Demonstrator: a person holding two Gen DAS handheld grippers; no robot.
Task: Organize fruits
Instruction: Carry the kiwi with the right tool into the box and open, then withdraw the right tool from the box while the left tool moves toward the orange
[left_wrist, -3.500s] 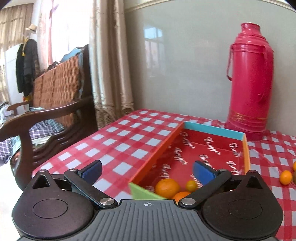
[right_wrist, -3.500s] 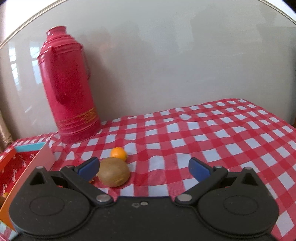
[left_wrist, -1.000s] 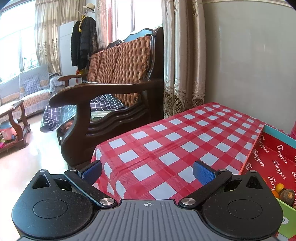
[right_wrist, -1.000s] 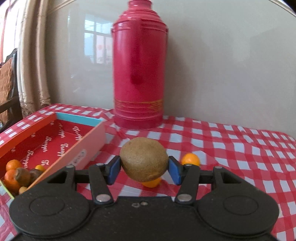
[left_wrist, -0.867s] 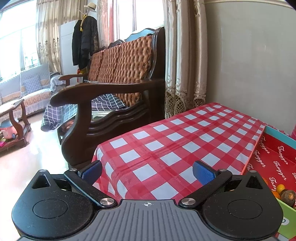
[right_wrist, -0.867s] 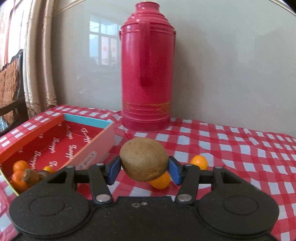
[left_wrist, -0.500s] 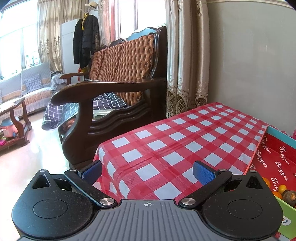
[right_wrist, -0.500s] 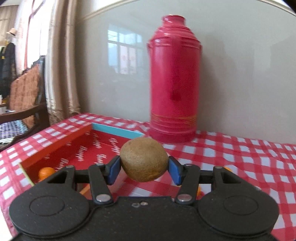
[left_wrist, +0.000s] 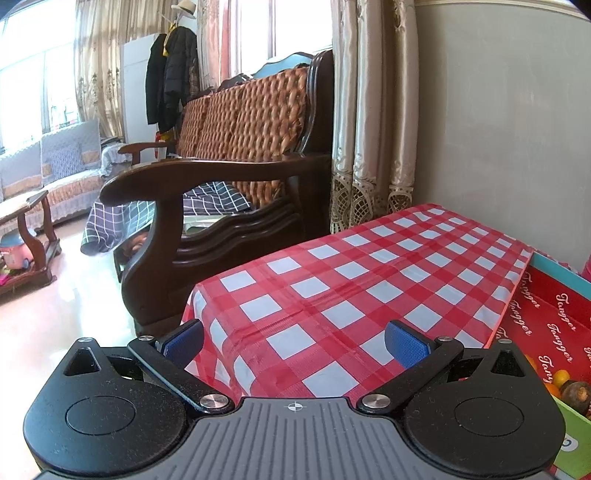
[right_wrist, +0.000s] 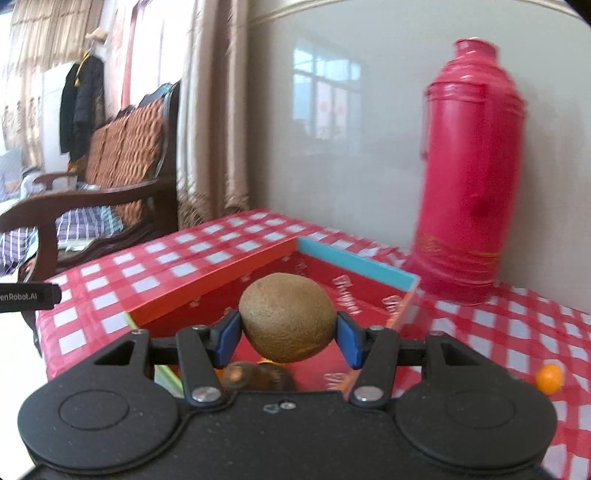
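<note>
Below claw-held kiwi (right_wrist: 287, 318), dark fruit (right_wrist: 258, 376) half-hidden

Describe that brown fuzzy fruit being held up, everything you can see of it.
The kiwi is an oval, dull brown fruit with fuzzy, finely speckled skin, whole and unpeeled. It lies sideways, clamped at its two ends between the blue pads of the right hand-held gripper, lifted above the red box. Only the pads touch it.

Both tongs, the left tongs (left_wrist: 294, 341) and the right tongs (right_wrist: 288, 338), have black housings across the lower frame, blue ribbed pads, silver screws and round caps.
</note>
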